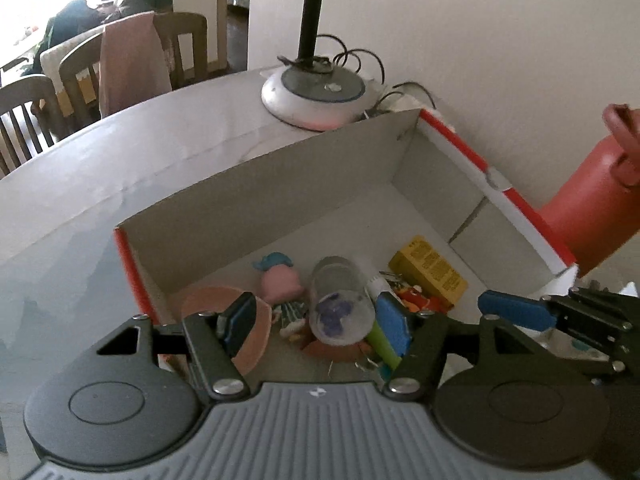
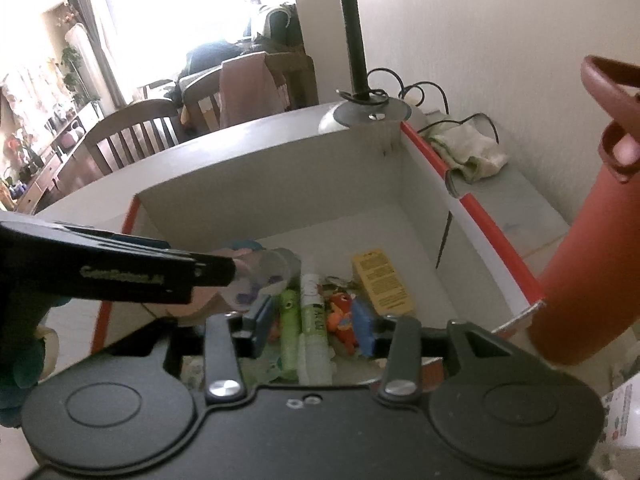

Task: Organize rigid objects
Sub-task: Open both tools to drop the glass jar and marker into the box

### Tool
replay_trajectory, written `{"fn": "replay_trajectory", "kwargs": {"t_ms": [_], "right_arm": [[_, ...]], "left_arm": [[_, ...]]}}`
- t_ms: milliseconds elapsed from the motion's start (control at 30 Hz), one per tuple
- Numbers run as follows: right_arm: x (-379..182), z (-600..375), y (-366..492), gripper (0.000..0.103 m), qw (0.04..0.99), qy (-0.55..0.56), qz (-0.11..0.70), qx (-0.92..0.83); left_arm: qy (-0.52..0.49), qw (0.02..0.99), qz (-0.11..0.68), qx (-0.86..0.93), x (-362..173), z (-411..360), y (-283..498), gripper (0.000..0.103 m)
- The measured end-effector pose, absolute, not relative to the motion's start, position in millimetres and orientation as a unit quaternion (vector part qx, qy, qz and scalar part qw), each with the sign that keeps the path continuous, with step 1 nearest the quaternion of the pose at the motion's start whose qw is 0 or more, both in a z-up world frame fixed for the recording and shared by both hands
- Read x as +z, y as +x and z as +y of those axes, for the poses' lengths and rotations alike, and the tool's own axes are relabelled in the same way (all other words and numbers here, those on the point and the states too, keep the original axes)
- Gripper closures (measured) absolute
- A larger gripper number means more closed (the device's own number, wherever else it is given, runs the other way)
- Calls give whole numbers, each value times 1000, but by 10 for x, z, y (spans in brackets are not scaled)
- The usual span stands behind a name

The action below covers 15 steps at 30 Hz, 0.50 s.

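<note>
Nearby, red bottle (image 2: 580,248) beside box (image 2: 496,240)

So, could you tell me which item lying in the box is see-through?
The clear plastic jar lying on its side between the pink doll and the green tube; purple bits show through its wall, unlike the opaque yellow carton.

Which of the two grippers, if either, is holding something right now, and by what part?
Neither: the left gripper and the right gripper are both open above the cardboard box, gripping nothing.
</note>
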State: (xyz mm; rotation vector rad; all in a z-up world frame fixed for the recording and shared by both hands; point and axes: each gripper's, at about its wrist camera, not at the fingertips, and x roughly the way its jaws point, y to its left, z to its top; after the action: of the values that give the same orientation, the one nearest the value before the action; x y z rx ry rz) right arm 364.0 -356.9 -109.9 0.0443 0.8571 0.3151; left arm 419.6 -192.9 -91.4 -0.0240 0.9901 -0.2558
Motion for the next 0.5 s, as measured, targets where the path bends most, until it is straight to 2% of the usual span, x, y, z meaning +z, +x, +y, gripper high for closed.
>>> {"fn": "replay_trajectory", "kwargs": {"t_ms": [500], "right_arm": [[-777,-3465,3190,38,911,25,377,167]], "left_arm": [[-27,895,421,-145,-472,-1640,3551,37]]}}
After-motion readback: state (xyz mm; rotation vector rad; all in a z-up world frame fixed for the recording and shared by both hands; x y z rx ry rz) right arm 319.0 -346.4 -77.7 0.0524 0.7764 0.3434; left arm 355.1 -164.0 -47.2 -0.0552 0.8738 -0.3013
